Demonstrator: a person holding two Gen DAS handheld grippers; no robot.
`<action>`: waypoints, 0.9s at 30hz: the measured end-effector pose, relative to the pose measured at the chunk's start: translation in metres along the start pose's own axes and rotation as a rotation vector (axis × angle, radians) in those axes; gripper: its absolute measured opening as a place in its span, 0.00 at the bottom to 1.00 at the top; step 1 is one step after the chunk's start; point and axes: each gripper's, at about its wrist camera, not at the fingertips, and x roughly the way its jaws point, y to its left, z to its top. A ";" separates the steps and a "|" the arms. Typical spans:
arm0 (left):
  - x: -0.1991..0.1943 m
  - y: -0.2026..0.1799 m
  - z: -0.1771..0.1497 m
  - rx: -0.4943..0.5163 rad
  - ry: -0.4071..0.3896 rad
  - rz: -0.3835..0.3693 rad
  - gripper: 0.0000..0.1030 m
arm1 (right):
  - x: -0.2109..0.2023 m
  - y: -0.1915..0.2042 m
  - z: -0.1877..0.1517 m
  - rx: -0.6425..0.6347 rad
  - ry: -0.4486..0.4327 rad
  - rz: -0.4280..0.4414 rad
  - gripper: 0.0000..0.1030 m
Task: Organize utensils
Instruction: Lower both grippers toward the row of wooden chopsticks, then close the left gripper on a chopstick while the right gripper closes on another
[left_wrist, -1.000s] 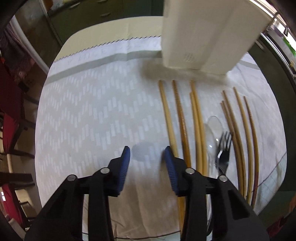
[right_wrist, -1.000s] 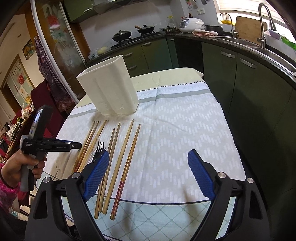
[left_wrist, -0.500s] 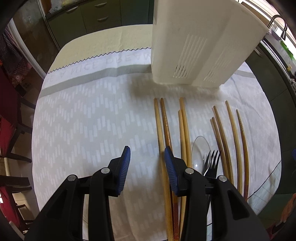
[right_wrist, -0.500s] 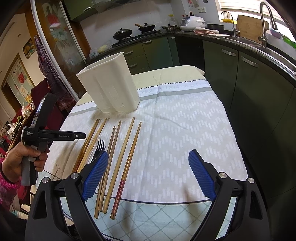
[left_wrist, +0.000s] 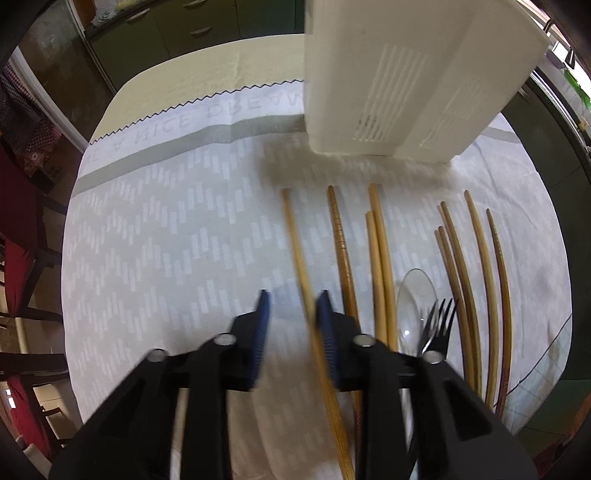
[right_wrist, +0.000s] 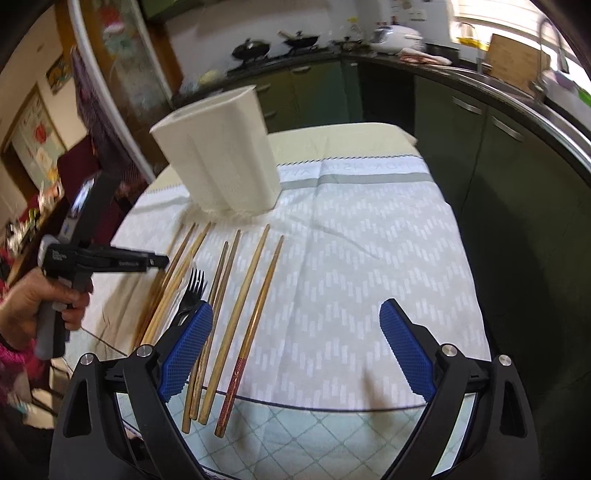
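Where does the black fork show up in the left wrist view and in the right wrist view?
Left wrist view: the fork is lower right, tines up, beside the clear spoon, among the chopsticks.
Right wrist view: the fork is lower left, its handle hidden behind the right tool's left blue pad.
Shared landmark: the white utensil holder beyond the chopstick tips.

Table (right_wrist: 317, 417) under white cloth (right_wrist: 369, 258); chopsticks (right_wrist: 243, 295), fork (right_wrist: 192, 291), spoon (left_wrist: 415, 299), white holder (right_wrist: 221, 158) on it.

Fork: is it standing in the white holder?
No, the fork lies flat on the cloth among the chopsticks, in front of the holder.
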 end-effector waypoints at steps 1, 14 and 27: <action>0.001 0.002 0.003 -0.003 0.003 -0.008 0.12 | 0.003 0.004 0.004 -0.018 0.011 0.001 0.88; 0.001 0.018 0.009 0.074 -0.008 -0.025 0.08 | 0.118 0.028 0.046 -0.048 0.368 -0.075 0.59; 0.001 0.024 0.006 0.119 0.003 -0.026 0.08 | 0.156 0.042 0.047 -0.078 0.435 -0.155 0.34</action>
